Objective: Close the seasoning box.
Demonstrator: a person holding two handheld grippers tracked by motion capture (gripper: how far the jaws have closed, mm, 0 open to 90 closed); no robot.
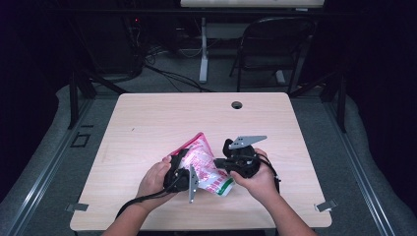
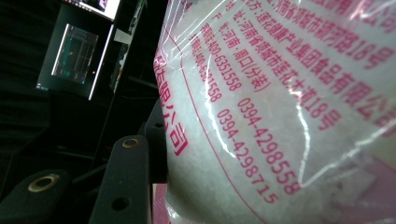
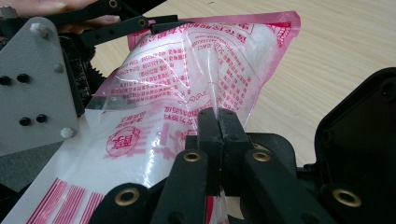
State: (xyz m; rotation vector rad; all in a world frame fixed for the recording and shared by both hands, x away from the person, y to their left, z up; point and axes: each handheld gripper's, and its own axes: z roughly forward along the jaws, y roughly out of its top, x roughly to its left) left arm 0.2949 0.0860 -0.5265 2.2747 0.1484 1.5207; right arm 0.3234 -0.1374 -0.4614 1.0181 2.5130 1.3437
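Both hands sit low-centre of the high view: right gripper (image 3: 218,122) pinches a fold of the pink-printed bag (image 3: 196,79), left gripper (image 1: 183,172) clamps its side.

Clear plastic bag (image 2: 289,107), pink print: phone numbers "0394-4298558" and "0394-4298715", also "400-6351558". Chinese characters run alongside, incl. "周口" and "食品有限公司", plus "18号". In the right gripper view the bag (image 3: 187,93) print is too small to read.

Right gripper (image 3: 218,122) jaws pressed together; left gripper (image 1: 183,173) jaws half apart.
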